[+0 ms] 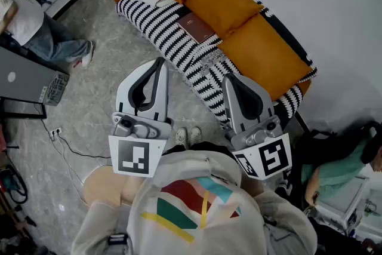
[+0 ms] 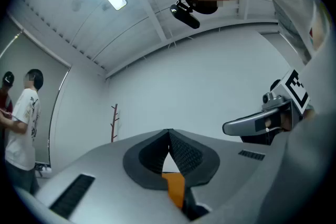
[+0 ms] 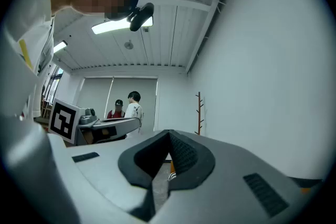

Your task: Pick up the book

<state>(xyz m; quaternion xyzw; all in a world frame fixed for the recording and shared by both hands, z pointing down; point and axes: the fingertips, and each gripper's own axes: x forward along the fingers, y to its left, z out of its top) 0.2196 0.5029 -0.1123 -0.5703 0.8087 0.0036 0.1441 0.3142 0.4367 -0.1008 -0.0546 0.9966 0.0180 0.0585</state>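
A dark red book [image 1: 196, 27] lies flat on the seat of a black-and-white striped sofa [image 1: 156, 22], in front of orange cushions [image 1: 222, 1]. My left gripper [image 1: 159, 61] is held over the floor short of the sofa's front edge, its jaws shut and empty. To the right, my right gripper [image 1: 228, 77] hangs over the sofa's front edge, jaws also shut with nothing in them. Both point slightly upward at the white wall. In the left gripper view the jaw tips of the left gripper [image 2: 169, 134] meet. In the right gripper view the tips of the right gripper [image 3: 169, 135] meet too. The book shows in neither gripper view.
A person in a white shirt [image 1: 24, 15] stands at the far left beside a grey box [image 1: 27, 79]. Cables [image 1: 65, 149] run over the marble floor. Another person [image 1: 334, 173] sits at the right. A coat stand [image 3: 199, 113] is against the wall.
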